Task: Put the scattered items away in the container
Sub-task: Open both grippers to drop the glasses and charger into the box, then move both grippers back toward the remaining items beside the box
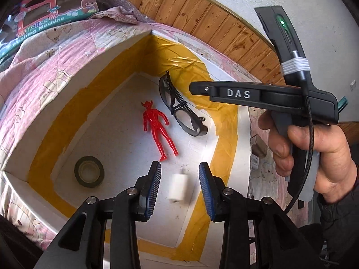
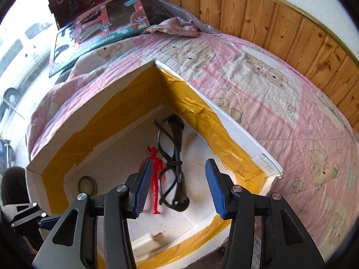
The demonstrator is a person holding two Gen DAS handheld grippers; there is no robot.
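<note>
In the box (image 1: 243, 121), frame centre: figure (image 1: 158, 130), glasses (image 1: 179, 107), tape (image 1: 89, 171), blurred white block (image 1: 178, 187). Both grippers (image 1: 179, 188) (image 2: 177, 187) spread, empty. Nothing loose visible; probably nearly done.

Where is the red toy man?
The red toy man lies flat on the floor of the box, right beside the glasses, with the tape roll off to its other side. In the right wrist view it shows between the open fingers.

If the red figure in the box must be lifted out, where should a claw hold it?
Grip the red figure across its narrow torso, coming straight down from above. It lies flat on the box floor, clear of the glasses, so only its sides offer surfaces to pinch.
</note>
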